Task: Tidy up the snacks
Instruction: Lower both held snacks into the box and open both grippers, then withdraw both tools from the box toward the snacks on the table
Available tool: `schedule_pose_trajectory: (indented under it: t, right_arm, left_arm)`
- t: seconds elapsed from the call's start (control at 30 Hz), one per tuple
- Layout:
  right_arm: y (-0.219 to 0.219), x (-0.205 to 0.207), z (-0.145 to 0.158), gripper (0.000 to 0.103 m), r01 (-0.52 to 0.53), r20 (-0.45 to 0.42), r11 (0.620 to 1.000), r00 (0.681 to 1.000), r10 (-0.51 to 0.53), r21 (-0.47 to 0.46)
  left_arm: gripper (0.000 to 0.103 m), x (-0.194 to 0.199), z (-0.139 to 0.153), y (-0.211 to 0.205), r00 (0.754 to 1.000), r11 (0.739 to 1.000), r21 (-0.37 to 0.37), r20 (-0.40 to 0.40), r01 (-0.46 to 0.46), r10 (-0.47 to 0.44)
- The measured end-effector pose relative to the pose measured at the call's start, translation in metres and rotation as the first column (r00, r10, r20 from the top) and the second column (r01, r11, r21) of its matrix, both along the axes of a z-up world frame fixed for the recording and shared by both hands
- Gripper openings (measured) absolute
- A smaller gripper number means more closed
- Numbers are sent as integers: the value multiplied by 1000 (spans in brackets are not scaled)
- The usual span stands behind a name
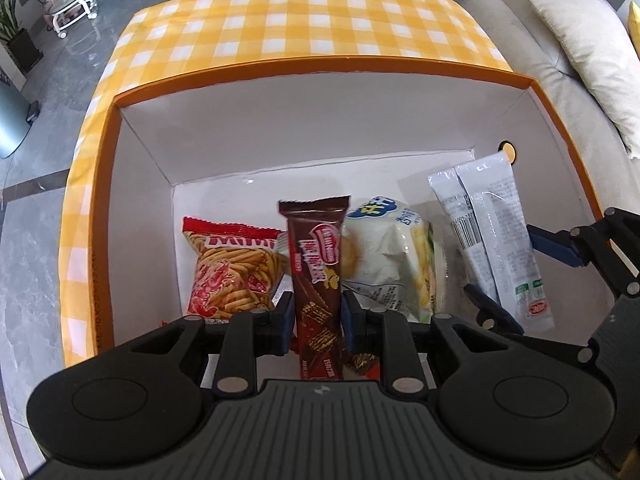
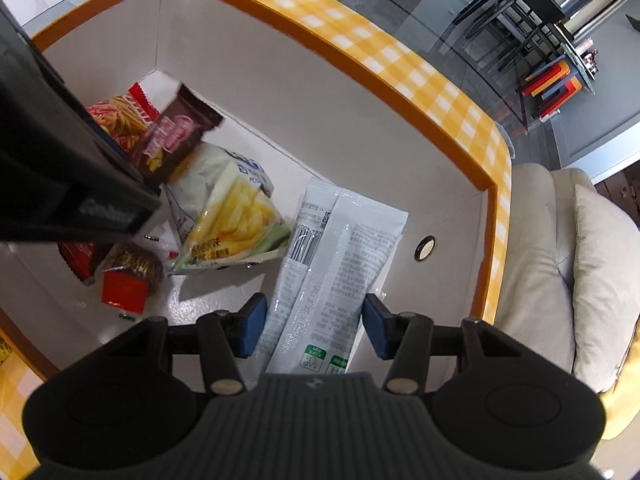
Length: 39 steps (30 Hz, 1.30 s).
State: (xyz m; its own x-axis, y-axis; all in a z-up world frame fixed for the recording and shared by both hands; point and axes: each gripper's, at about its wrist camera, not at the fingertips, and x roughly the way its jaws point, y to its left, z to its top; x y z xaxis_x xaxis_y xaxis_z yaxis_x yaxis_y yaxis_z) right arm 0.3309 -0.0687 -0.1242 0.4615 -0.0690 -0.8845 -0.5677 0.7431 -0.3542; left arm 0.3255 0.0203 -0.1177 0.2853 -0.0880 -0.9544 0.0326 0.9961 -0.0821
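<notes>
The left tongs (image 1: 316, 322) pinch a brown wafer bar (image 1: 316, 280), holding it upright over the inside of an orange box (image 1: 320, 65) with white walls. The box sits on a desk (image 1: 304, 16) under a yellow checked cloth. On the box floor behind the bar lie a red bag (image 1: 228, 268) of stick snacks to the left and a white-and-yellow bag (image 1: 396, 256) to the right, both close beside the bar. The right tongs (image 2: 314, 330) are spread, their blue pads (image 2: 252, 326) standing on either side of a grey-white pack (image 2: 332, 264) without touching it; the pack's far end leans up toward the box's side wall. From the right wrist, small red-wrapped sweets (image 2: 120, 276) lie on the box floor near the white-and-yellow bag. A beige sofa (image 2: 560, 264) stands just beside the desk.
</notes>
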Motion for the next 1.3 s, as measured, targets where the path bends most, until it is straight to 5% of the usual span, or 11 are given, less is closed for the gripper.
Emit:
schedule_pose_trajectory:
  t: [0.23,0.47,0.9,1.3]
  right_arm:
    - [-1,-4,7,50,-18,23,1000,1000,19,-9]
    - [-2,-8,23,63,-5,46,1000,999,4,14]
    - [-22,-44,68,68,43,123,989,991,-61,143]
    - [-54,-114,109,75,148,104,918,975,-198,368]
  left_arm:
    - [34,-5,8,-4,999,997,70,34,31,-33]
    - [65,-17,29,-9,992,992,120,111,37,-51]
    - [73,-74,88,-15,943,988,151,326,23,-71]
    - [78,-152,114,-14,889,994,106,455,3,-51]
